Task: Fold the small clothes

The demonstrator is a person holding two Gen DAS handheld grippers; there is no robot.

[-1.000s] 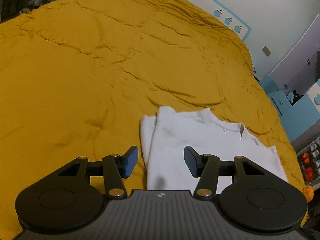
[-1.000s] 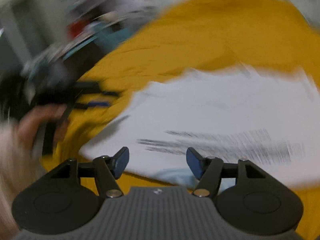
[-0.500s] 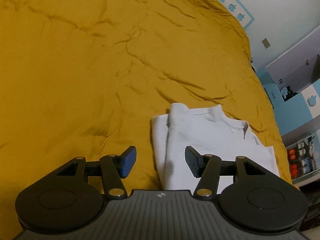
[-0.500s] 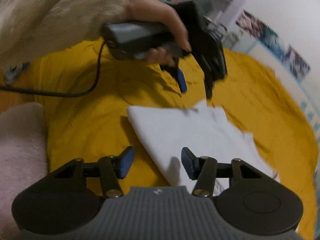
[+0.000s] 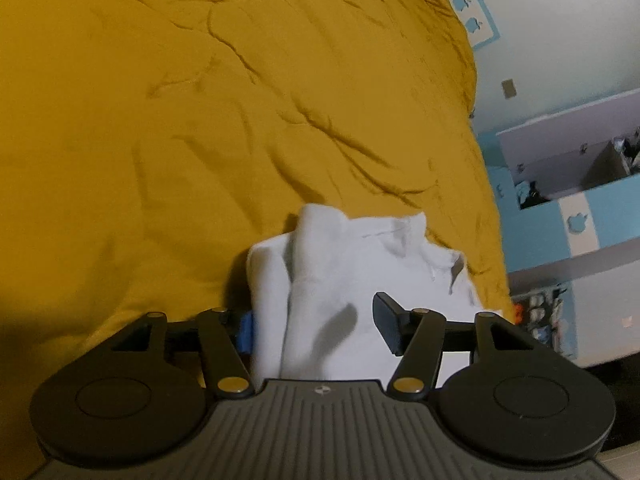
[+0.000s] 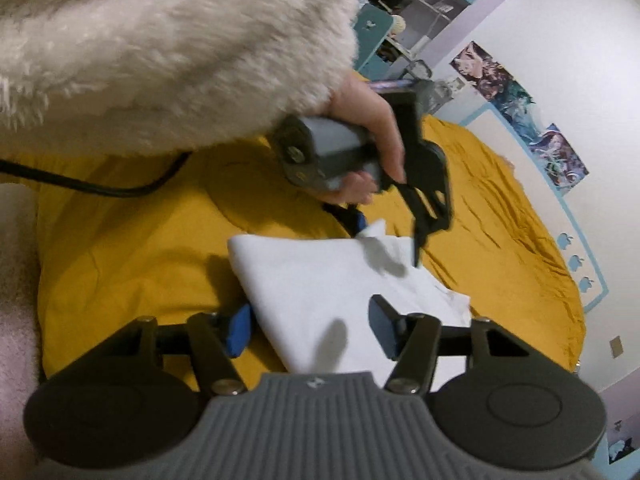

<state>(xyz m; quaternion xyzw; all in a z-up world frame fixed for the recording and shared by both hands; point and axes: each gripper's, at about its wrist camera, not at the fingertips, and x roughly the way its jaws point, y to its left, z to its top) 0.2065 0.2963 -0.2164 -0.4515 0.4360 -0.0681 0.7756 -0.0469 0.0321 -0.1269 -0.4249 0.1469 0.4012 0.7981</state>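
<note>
Straddling white shirt (image 5: 352, 276) edges, both claws gape on bedspread (image 5: 160, 120).

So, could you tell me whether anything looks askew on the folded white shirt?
Its bunched corner stands up off the wrinkled mustard-yellow bedspread, between the open left gripper's fingertips.

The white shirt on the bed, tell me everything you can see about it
The white shirt is a small, soft knit-looking garment, already folded narrow, with a side panel and sleeve turned over onto its front and the collar end farthest from the left gripper. It lies on the yellow bedspread. Both open grippers straddle it: the left at a puckered edge, the right gripper near a corner. Whether either touches the cloth is unclear.
</note>
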